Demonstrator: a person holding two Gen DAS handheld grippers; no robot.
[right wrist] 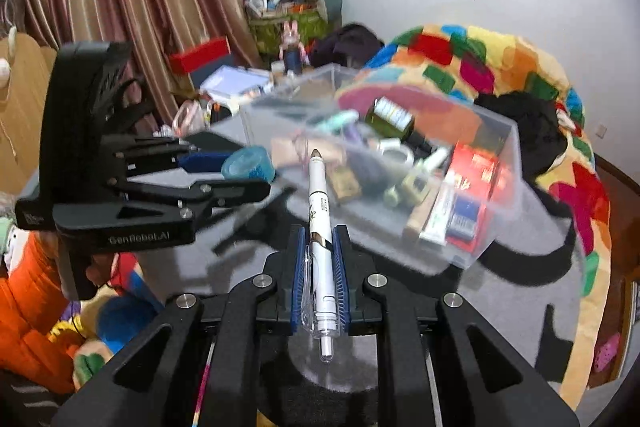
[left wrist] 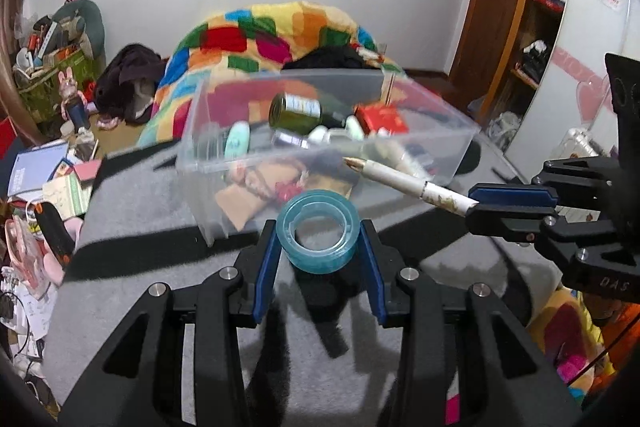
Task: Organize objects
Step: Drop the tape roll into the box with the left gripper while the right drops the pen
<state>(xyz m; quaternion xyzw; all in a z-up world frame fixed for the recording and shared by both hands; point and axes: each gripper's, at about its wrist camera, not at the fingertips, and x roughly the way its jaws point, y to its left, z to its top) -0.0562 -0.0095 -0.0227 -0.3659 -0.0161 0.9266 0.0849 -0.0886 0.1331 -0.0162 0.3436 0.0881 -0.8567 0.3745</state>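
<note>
One tape roll (left wrist: 317, 231) clamped in my left gripper (left wrist: 320, 251), one pen (right wrist: 321, 227) in my right gripper (right wrist: 321, 259), both before one clear bin (left wrist: 320, 131) on grey felt (left wrist: 140, 247); bedroom behind

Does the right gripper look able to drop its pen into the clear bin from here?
Probably yes. The right gripper grips the pen, tip toward the clear bin, whose top is open; nothing stands between.
</note>
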